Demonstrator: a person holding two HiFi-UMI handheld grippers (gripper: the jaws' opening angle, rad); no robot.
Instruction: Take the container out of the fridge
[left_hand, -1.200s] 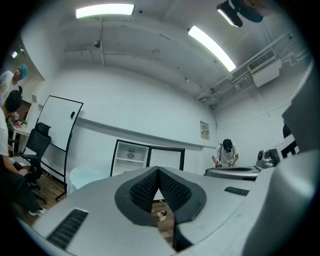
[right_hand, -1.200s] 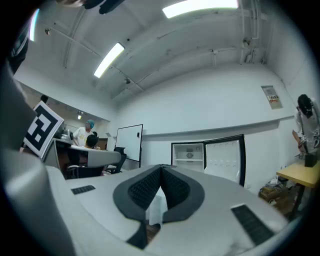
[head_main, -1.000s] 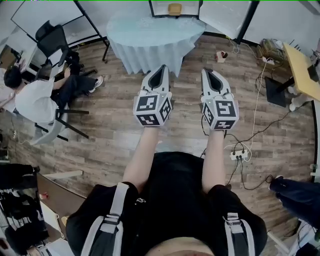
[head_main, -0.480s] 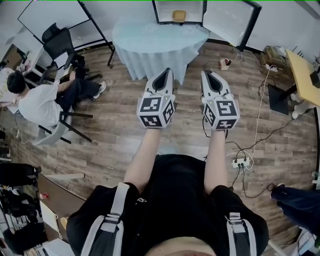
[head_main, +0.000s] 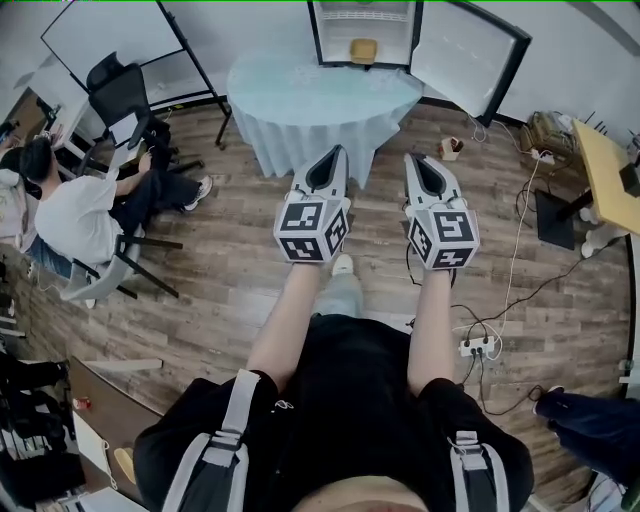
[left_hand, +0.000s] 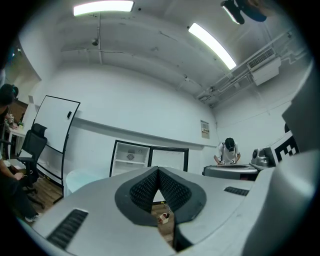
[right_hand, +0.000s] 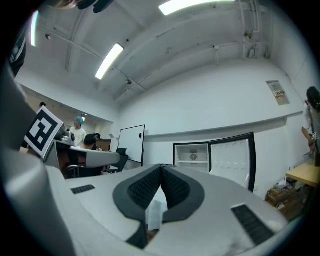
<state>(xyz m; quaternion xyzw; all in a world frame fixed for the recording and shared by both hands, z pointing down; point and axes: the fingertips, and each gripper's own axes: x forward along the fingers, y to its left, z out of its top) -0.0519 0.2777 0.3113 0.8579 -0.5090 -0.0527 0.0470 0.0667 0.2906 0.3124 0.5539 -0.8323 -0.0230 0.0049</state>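
Both claws are fully closed and carry nothing. The left gripper (head_main: 335, 156) and the right gripper (head_main: 413, 160) are held out side by side at about chest height, jaw tips pressed together, pointing towards the fridge (head_main: 316, 35). Its door (head_main: 470, 58) already hangs wide open to the right, so no door work is needed.

The container (head_main: 363, 50), a small tan tub, sits inside the open compartment, low and near the middle. It is well apart from my grippers. The round table (head_main: 320, 95) with its pale cloth lies between me and the fridge.

As I judge it, the step in hand is the approach. I would go round the table rather than lean across it. The left side looks clearer. The right side has the open door, a small box on the floor (head_main: 452, 148) and trailing cables (head_main: 520, 200) to trip on. A seated person (head_main: 75, 210) is well off to the left and should not be in my path.

I would open one claw wide before it enters the compartment, not inside it. Then I would come in level and straight and centre the tub between the jaws. I would close on its side walls gently, since it may be light and could slide back on the shelf. I cannot tell whether it has a lid.
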